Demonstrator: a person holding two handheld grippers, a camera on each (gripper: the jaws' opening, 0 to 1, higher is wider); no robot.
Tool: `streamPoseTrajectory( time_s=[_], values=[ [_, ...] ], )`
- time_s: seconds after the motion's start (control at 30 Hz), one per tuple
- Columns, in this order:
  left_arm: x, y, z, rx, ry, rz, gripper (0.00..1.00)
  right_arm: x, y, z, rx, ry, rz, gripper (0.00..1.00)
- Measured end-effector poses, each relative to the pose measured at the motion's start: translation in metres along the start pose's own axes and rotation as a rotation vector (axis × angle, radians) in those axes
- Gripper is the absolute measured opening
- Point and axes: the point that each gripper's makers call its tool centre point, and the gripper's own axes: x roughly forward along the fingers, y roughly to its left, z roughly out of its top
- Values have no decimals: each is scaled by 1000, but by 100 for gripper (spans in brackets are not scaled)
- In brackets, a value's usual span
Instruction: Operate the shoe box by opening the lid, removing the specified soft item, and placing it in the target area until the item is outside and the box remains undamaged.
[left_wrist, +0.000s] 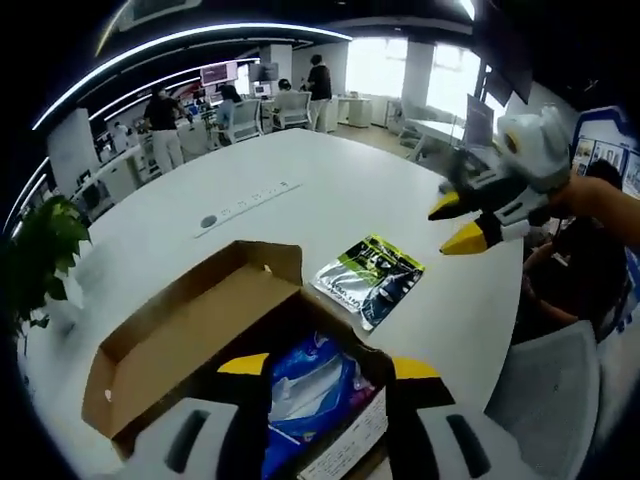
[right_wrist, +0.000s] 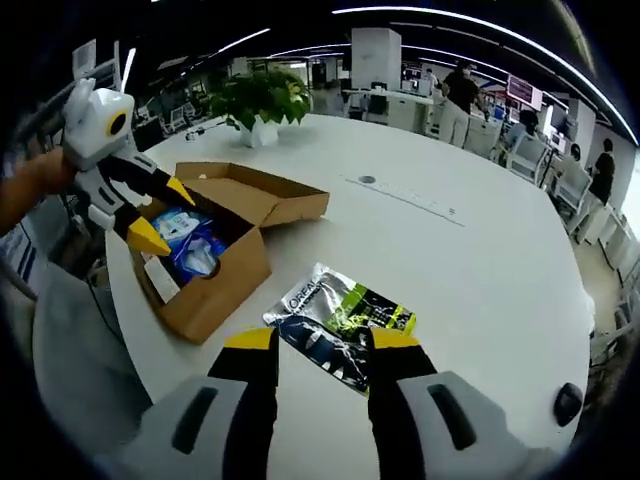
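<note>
Shoe box (right_wrist: 205, 265) open on white counter (right_wrist: 480, 270); blue soft pack (left_wrist: 305, 385) lying inside, likely light, limp, slippery, best pinched at an edge. Green-black pouch (right_wrist: 340, 322) just beside box. Left tongs (left_wrist: 330, 368) and right tongs (right_wrist: 320, 340) wide, empty

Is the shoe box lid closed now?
No, the shoe box lid is folded open, and a blue packet lies inside.

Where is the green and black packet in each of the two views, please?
Left gripper view: the green and black packet lies flat on the white table, right of centre, beyond the open shoe box.
Right gripper view: the packet lies at lower centre, just ahead of this view's own tool.
Shared landmark: the open shoe box, beside the packet.
</note>
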Motion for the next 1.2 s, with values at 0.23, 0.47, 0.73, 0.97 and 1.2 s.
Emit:
streamPoseTrajectory(
  time_s=[0.23, 0.47, 0.73, 0.97, 1.2],
  values=[
    [-22, 16, -20, -14, -2, 62, 45, 4, 29, 16, -26, -30, 55, 32],
    [-46, 38, -38, -89, -31, 99, 45, 15, 57, 22, -41, -33, 112, 32],
    [-74, 69, -59, -146, -48, 180, 46, 31, 90, 36, -59, -48, 183, 31],
    [-91, 91, -77, -206, -64, 228, 45, 46, 114, 48, -53, -59, 235, 29],
    [-103, 108, -101, -266, -54, 274, 44, 62, 130, 52, -29, -50, 267, 27]
  ],
)
